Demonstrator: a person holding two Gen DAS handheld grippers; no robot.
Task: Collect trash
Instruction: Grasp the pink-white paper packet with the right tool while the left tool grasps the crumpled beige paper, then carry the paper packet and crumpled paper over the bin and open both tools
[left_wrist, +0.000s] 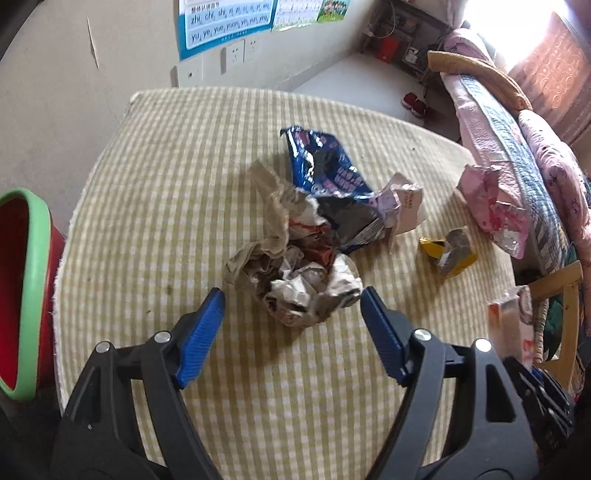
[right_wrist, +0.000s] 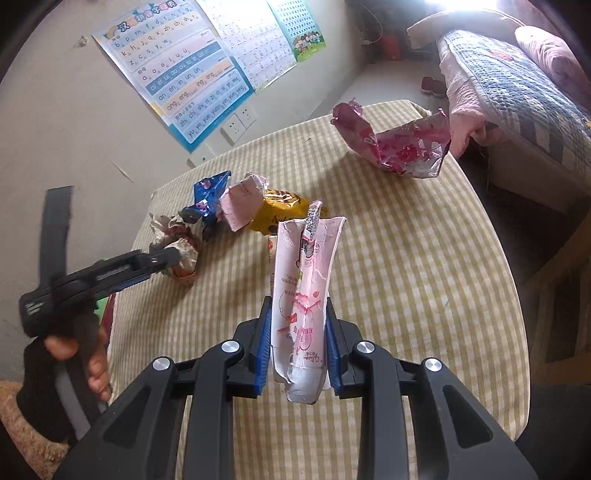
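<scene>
So the right tool (right_wrist: 298, 354) had clamped the pink carton (right_wrist: 304, 295), the left tool (left_wrist: 291, 314) gaped over the crumpled paper wad (left_wrist: 295, 273), and several wrappers beyond that wad awaited collection.

Wall poster (right_wrist: 177, 85): pinyin syllables "zhi chi shi", "an en in un", "ong".

Black tongs (left_wrist: 291, 299), ribbed blue pads (left_wrist: 201, 332), silver screws, black fingerless glove (right_wrist: 40, 387).

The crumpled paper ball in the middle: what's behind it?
Behind the crumpled paper ball lies a blue wrapper, its near end tucked under the paper, so that part is hidden. A pale pink paper scrap lies beside it.
</scene>
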